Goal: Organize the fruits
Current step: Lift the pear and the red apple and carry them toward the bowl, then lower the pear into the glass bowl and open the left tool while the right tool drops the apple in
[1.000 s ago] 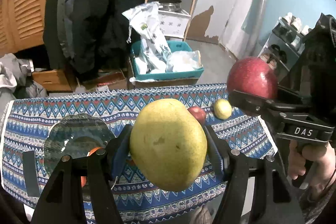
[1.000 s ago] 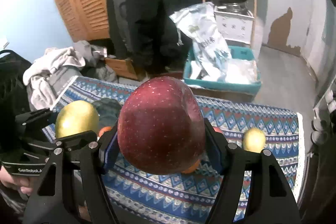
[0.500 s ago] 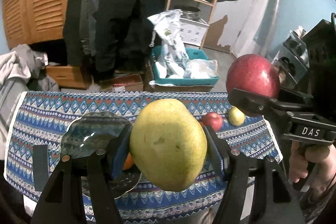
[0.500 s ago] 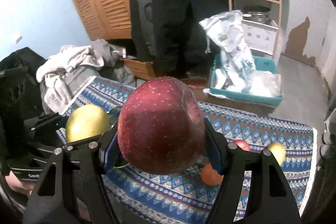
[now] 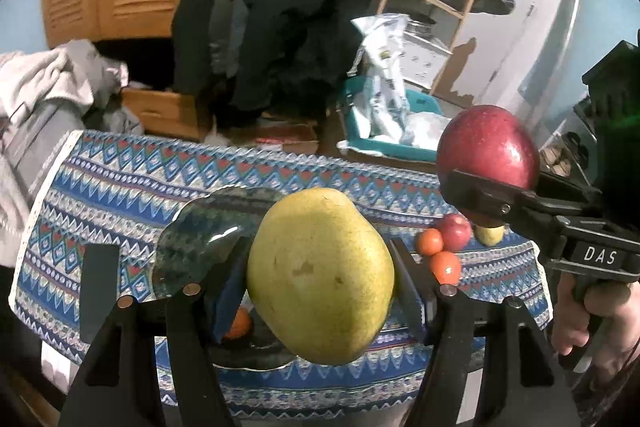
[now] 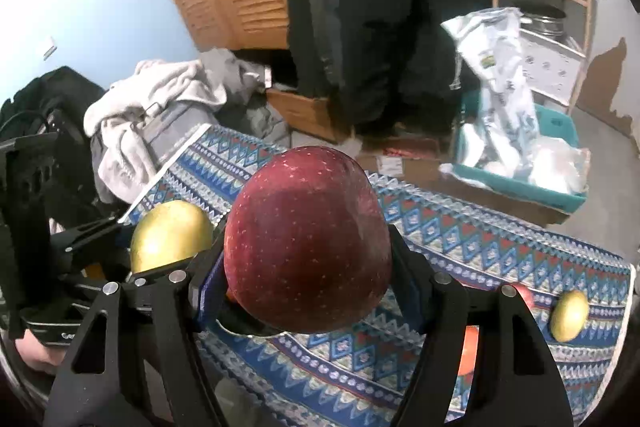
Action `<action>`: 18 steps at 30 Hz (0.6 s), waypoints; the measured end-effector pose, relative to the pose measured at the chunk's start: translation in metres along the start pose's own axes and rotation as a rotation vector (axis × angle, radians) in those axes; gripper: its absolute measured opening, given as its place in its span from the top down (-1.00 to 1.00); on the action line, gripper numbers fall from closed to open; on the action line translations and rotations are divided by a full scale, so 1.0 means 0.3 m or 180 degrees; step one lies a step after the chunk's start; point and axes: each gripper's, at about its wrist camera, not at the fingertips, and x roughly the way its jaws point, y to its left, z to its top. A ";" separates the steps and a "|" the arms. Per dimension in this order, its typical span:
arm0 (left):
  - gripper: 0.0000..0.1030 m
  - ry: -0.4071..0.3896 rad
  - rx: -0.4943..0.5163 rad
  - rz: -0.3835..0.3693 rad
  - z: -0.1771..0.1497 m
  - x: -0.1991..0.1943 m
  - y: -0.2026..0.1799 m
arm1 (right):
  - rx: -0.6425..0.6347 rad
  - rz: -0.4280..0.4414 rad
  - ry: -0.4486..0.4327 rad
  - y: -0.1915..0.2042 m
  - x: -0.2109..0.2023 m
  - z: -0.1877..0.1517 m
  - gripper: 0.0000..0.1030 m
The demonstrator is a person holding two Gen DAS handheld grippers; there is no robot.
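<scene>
Swung leftward since earlier, plate (image 5: 208, 239) now nearer centre. Left gripper (image 5: 320, 267) clamping pear (image 5: 320, 287), right gripper (image 6: 308, 267) clamping apple (image 6: 308, 247); lower gently onto plate, release singly.

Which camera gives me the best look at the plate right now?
The left wrist view. There the dark green plate shows most of its rim on the patterned cloth, partly behind the pear. The right wrist view shows only a dark sliver under the red apple.
</scene>
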 end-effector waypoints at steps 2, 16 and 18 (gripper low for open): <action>-0.33 0.0011 -0.0054 0.0020 -0.004 0.007 0.033 | 0.0000 0.0045 0.0053 0.014 0.035 0.005 -0.37; -0.33 0.0159 -0.0339 0.0223 -0.046 0.121 0.225 | 0.0001 0.0145 0.0431 0.068 0.303 0.010 -0.37; -0.33 0.0189 -0.0389 0.0255 -0.051 0.147 0.249 | -0.0001 0.0143 0.0490 0.072 0.336 0.005 -0.37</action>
